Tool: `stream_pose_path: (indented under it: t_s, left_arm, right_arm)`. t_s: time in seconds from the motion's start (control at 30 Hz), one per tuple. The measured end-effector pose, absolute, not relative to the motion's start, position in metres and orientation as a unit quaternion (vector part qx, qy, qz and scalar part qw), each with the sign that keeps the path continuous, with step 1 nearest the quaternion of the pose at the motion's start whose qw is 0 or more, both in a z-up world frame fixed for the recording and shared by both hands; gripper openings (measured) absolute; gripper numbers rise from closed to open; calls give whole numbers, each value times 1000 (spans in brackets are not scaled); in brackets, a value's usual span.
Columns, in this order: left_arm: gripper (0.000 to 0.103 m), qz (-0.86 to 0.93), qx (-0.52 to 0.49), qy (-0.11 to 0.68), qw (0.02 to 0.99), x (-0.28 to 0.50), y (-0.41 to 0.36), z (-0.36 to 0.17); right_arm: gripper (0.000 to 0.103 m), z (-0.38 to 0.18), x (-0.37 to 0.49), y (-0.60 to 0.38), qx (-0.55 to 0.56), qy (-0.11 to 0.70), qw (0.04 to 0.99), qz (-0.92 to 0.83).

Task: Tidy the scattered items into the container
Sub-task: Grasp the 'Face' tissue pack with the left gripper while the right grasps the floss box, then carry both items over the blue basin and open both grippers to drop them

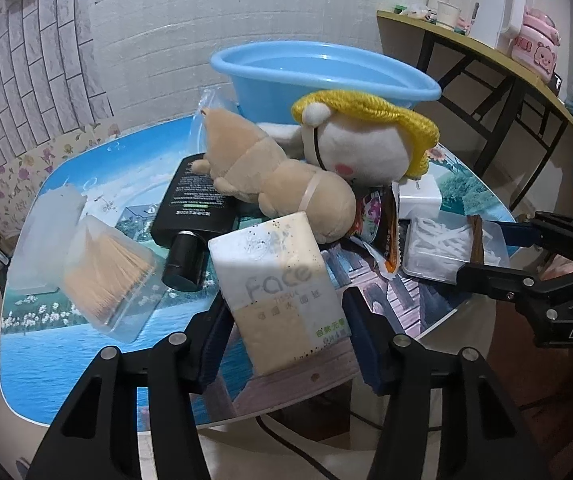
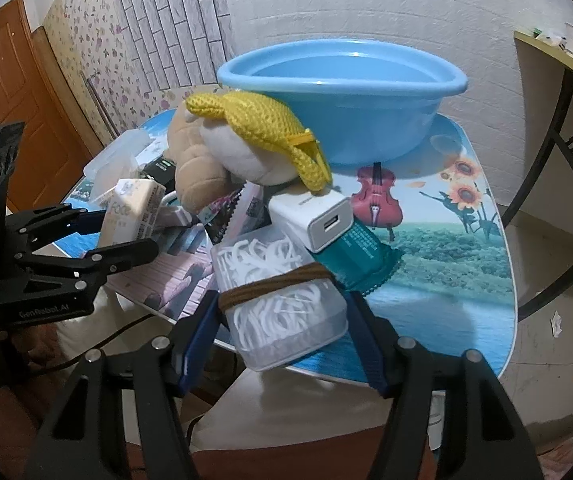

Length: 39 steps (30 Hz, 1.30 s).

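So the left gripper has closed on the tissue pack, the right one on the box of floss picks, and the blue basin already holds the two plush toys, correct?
Not quite: the blue basin is empty in the right wrist view; both plush toys lie on the table.

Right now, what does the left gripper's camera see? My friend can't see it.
The left gripper squeezes a tissue pack on a picture-printed table. Behind lie a black bottle, two plush toys and an empty blue basin.
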<state>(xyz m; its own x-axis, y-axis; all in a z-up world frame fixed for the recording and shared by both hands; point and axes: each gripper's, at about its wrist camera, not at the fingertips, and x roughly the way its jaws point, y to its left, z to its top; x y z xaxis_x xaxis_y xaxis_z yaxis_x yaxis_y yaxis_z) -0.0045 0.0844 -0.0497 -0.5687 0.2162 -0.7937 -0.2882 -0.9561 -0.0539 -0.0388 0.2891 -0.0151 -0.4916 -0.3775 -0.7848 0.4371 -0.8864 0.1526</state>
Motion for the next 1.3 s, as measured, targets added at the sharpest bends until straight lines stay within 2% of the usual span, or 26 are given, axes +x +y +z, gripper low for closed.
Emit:
stream_pose_path:
  t_s: [0.53, 1.3]
  left_arm:
    - [55, 893, -424, 33, 146, -4, 79, -20]
    - [55, 902, -409, 23, 133, -6, 63, -9]
  right_arm:
    - [62, 14, -27, 302, 411, 29, 213, -886]
    - [62, 41, -19, 309, 388, 34, 199, -899]
